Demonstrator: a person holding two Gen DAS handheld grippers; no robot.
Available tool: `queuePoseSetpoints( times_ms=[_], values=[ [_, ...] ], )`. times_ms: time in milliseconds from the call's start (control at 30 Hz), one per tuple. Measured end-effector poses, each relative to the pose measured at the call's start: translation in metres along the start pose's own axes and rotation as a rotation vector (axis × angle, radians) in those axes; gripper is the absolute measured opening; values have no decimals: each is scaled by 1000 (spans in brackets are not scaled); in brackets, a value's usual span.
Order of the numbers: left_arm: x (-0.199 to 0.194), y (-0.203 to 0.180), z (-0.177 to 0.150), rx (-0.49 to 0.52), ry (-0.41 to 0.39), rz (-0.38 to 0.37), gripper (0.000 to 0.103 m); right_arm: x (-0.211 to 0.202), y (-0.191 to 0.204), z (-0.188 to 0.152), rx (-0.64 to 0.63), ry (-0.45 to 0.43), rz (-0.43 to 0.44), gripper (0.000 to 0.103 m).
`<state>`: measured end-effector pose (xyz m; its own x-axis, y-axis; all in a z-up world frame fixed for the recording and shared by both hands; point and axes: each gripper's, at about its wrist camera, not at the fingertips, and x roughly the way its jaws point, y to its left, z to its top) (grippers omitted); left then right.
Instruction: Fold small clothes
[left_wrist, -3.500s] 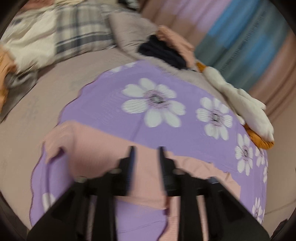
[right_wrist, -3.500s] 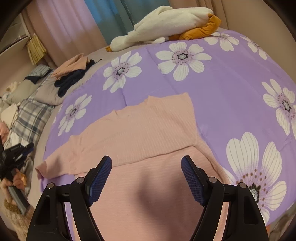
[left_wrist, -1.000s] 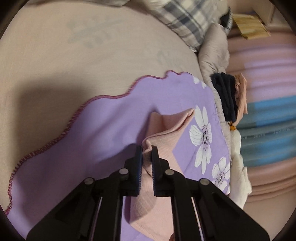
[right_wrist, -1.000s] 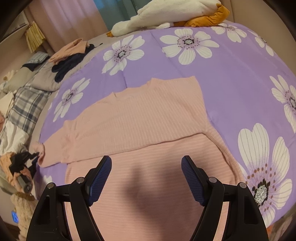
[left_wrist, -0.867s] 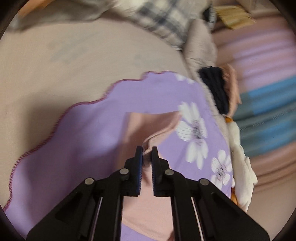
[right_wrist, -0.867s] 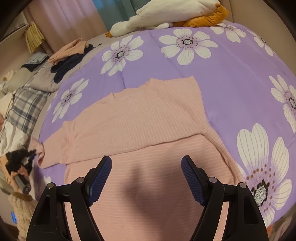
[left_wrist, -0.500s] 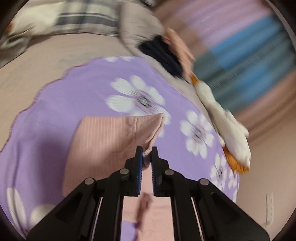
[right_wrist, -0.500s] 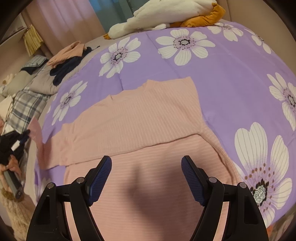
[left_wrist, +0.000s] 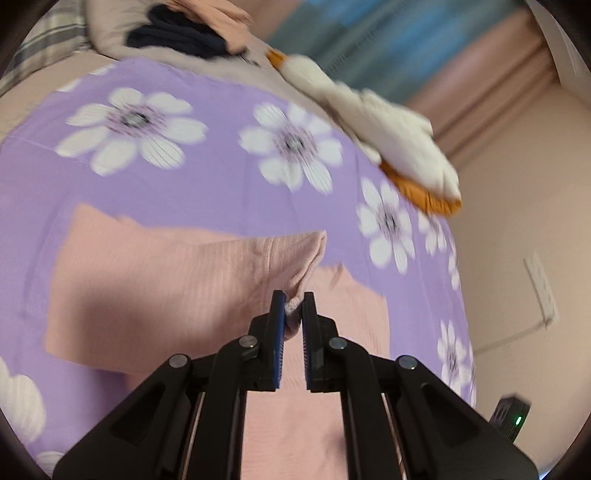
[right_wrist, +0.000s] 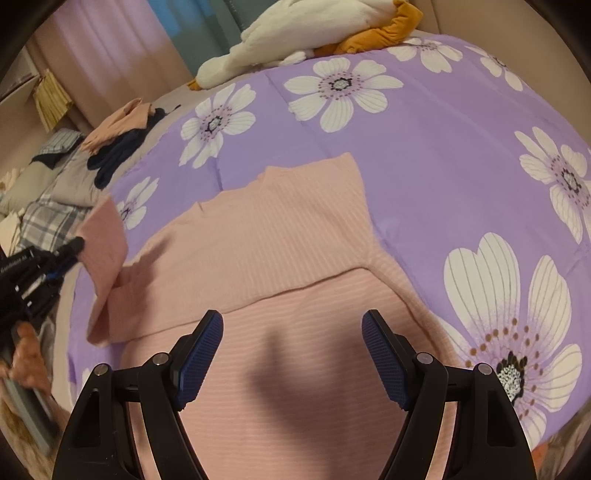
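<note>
Bed (right_wrist: 155, 107) beige, spread with purple flowered blanket (right_wrist: 424, 155); striped curtains behind. Pink ribbed sweater (right_wrist: 280, 236) flat on blanket centre, bottom part doubled over. Plush goose (right_wrist: 295, 33), white with orange feet, at blanket's far edge. Dark and peach clothes pile (right_wrist: 118, 147) beside blanket. Left gripper (left_wrist: 293, 308): fingers clamped on sweater's sleeve cuff (left_wrist: 295, 258), sleeve lifted over body. Right gripper (right_wrist: 291, 358): fingers wide apart, empty, above sweater.

Plenty of open purple blanket (right_wrist: 424, 155) right of frame; plush toy (right_wrist: 295, 33) blocking the top edge; clothes pile (right_wrist: 118, 147) crowding upper left; lifted sleeve (right_wrist: 105, 243) at left.
</note>
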<state>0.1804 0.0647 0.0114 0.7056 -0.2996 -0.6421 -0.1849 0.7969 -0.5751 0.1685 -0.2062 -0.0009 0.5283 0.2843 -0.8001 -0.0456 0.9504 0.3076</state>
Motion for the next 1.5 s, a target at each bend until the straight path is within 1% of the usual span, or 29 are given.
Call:
queuePoseSetpoints(
  times_ms=[200,267,333,467,567,600,633,667,700,733,767,833,933,1000,1067,1200,1267,1333,1400,1500],
  values=[
    [51,-20,-41,77,143,2,7,11,-9,-1,27,22,5,77],
    [66,-20,-54,102,195,21,8,15,-11,-2,34,35,10,77],
    [76,-16,-64,101,219,51,8,18,-13,-2,42,48,18,77],
    [87,-8,-70,74,261,41,9,22,-14,-2,50,61,40,77],
    [83,-12,-69,103,260,37,12,26,-12,-2,53,74,53,77],
    [77,-13,-70,106,257,32,18,28,-11,-1,53,79,62,77],
    [72,-14,-69,109,253,24,28,30,-9,0,52,85,75,77],
    [65,-14,-67,112,242,20,35,32,-7,2,53,89,83,77],
    [58,-14,-66,116,228,24,48,34,-5,4,54,94,95,77],
    [50,-13,-63,122,208,32,53,35,-3,5,55,98,108,77],
    [39,-12,-60,131,178,39,53,38,0,8,56,103,121,77],
    [28,-6,-55,131,148,60,53,44,10,13,47,114,154,77],
    [9,11,-46,108,108,154,53,59,23,16,39,150,197,76],
    [0,24,-42,90,91,201,53,68,32,16,24,178,218,68],
    [-9,40,-40,52,81,236,53,79,44,16,-7,205,231,64],
    [-22,63,-40,-6,75,262,53,97,63,16,-75,238,198,45],
    [-26,68,-39,-16,69,277,53,101,71,16,-121,230,155,32],
    [-29,72,-38,-21,68,291,53,100,77,18,-161,219,123,6],
    [-31,75,-38,-25,66,301,53,94,82,22,-185,207,134,6],
    [-34,76,-36,-28,53,309,53,75,90,34,-238,158,139,6]
  ],
)
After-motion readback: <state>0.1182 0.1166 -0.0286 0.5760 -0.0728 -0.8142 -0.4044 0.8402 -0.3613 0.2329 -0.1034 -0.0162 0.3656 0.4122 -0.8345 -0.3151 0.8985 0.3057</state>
